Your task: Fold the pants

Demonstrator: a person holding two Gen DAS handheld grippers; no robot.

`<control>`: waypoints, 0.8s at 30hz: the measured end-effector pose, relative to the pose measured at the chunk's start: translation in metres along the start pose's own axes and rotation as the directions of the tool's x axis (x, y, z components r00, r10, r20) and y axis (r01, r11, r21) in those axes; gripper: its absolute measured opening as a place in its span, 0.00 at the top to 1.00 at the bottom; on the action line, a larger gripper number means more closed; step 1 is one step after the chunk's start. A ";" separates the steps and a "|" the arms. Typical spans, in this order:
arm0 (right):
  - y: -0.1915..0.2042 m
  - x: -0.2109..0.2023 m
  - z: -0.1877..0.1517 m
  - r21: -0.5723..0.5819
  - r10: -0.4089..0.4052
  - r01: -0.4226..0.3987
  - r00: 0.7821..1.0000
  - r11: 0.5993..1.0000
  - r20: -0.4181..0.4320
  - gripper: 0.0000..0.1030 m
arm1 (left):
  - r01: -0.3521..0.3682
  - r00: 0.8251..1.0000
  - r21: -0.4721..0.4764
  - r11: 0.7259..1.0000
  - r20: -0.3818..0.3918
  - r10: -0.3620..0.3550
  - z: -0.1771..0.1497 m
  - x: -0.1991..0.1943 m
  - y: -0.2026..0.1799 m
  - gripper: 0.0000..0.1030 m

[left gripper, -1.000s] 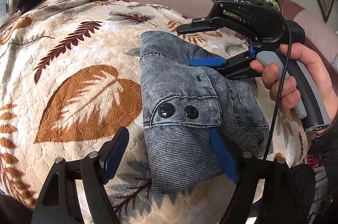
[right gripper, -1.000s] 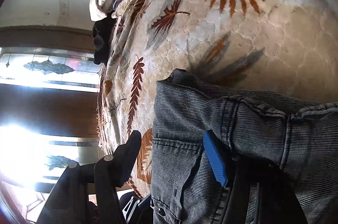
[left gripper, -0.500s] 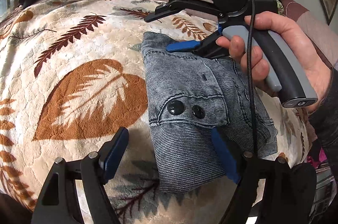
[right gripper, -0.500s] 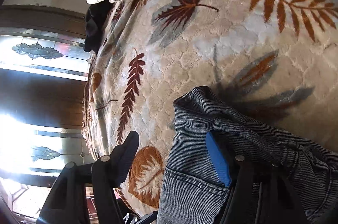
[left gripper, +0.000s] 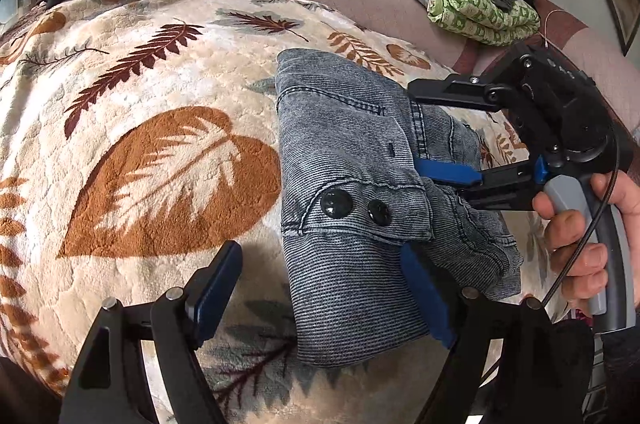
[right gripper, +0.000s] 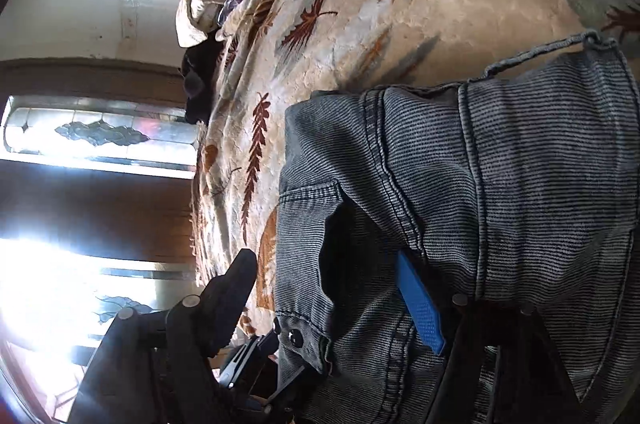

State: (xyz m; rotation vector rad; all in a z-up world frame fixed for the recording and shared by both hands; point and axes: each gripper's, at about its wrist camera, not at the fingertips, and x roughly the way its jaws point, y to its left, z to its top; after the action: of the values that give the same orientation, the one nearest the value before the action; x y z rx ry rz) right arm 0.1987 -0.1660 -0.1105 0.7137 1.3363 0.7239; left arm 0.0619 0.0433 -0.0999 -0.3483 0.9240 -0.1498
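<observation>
Right gripper (left gripper: 436, 132) dropped back onto folded pants (left gripper: 352, 208), jaws spread, left gripper (left gripper: 320, 288) jaws spread.

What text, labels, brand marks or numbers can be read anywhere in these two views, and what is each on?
Raised characters on top of the right gripper body, in the left wrist view: too blurred to read.
Pants, their two dark snaps, leaf-print blanket, green patterned cloth: no text visible.
Right wrist view: none.
</observation>
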 end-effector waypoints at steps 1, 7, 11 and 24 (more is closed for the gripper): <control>0.008 -0.008 -0.002 -0.017 0.005 -0.005 1.000 1.000 0.019 0.27 | -0.001 1.000 -0.001 1.000 0.010 0.001 -0.001 -0.002 0.000 0.20; 0.015 -0.052 -0.035 -0.065 0.066 -0.060 0.992 0.996 0.104 0.26 | -0.027 0.991 0.008 1.000 0.129 0.025 0.000 -0.033 -0.004 0.20; -0.039 -0.043 -0.061 0.029 0.071 -0.073 0.995 0.997 0.073 0.30 | -0.062 0.996 0.050 0.997 0.067 0.059 -0.004 -0.019 -0.012 0.20; -0.069 -0.063 -0.089 0.063 0.152 -0.163 0.977 0.985 0.147 0.26 | -0.088 0.995 0.106 0.990 0.050 0.084 -0.019 -0.007 -0.021 0.19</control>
State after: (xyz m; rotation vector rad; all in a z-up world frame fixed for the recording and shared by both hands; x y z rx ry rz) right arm 0.1082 -0.2537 -0.1373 0.9225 1.1917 0.7379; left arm 0.0430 0.0212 -0.0971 -0.2103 0.8807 -0.1117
